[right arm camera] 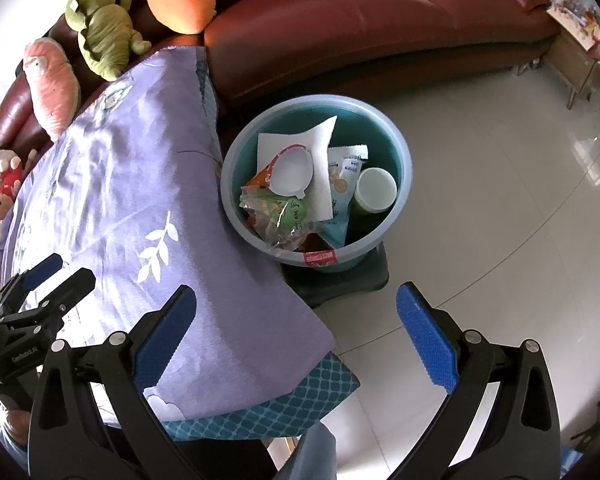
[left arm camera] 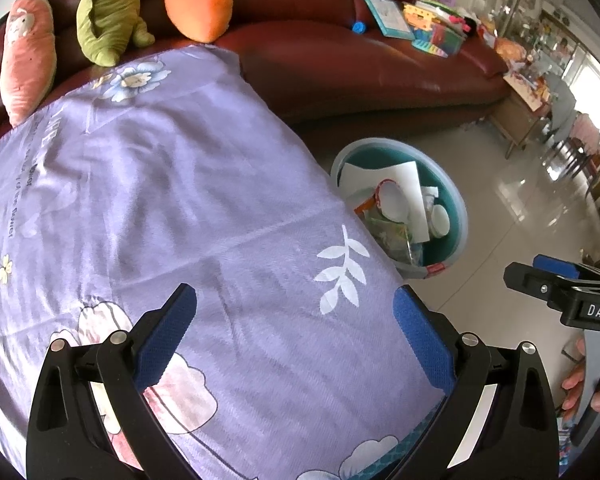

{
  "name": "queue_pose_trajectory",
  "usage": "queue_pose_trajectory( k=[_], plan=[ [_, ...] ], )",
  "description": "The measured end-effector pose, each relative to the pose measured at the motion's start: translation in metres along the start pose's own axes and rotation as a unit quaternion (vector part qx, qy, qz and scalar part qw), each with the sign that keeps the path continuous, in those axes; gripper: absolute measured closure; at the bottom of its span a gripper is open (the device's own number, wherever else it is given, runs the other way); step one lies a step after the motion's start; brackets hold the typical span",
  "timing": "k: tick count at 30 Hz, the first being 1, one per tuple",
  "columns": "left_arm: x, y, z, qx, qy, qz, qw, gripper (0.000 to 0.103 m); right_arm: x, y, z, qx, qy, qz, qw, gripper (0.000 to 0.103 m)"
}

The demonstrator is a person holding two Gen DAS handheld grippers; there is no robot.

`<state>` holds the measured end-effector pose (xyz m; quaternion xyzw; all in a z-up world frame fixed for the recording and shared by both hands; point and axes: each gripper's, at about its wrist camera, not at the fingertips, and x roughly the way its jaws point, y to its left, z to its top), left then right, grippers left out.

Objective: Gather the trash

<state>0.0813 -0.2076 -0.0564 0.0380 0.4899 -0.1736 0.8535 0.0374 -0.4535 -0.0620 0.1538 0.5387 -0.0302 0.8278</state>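
The left gripper (left arm camera: 296,340) was spread wide and held nothing; it hovered over the purple floral cloth (left arm camera: 180,200), whose surface showed no loose trash in either view. The right gripper (right arm camera: 296,340) was likewise spread and empty, positioned past the cloth's near corner with one finger over the fabric and the other over bare floor (right arm camera: 500,200). In the right wrist view, the bin (right arm camera: 404,148) stood at 12 o'clock from the right gripper, set on a dark low stand and tucked against the cloth's right edge, probably so that items could be moved off the surface and dropped with a short reach. The bin held the collected trash: a white paper sheet (right arm camera: 320,152), a foil lid (right arm camera: 292,172), snack wrappers (right arm camera: 280,212) and a green cup (right arm camera: 374,192). Judged from this, collection appeared largely complete. The cloth's edge ran from 10 o'clock toward 5 o'clock, overhanging at the teal-patterned corner (right arm camera: 308,392). Open tiled floor extended from 1 to 4 o'clock, giving clear room for withdrawal. The red sofa (right arm camera: 380,28) closed off the 12 o'clock side behind the bin, with plush toys (right arm camera: 100,28) at 10 to 11 o'clock.
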Motion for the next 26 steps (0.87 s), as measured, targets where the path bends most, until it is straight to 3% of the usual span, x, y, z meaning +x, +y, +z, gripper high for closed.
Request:
queue_pose_trajectory(
  k=[18, 26],
  plan=[
    [-0.036, 0.004, -0.009, 0.003, -0.021, -0.011, 0.9997, 0.004, -0.036, 0.020, -0.009, -0.016, -0.028, -0.013, 0.999, 0.007],
    [-0.036, 0.002, -0.011, 0.010, -0.011, 0.005, 0.9999, 0.004, -0.041, 0.024, -0.012, -0.020, -0.032, -0.015, 0.999, 0.007]
  ],
)
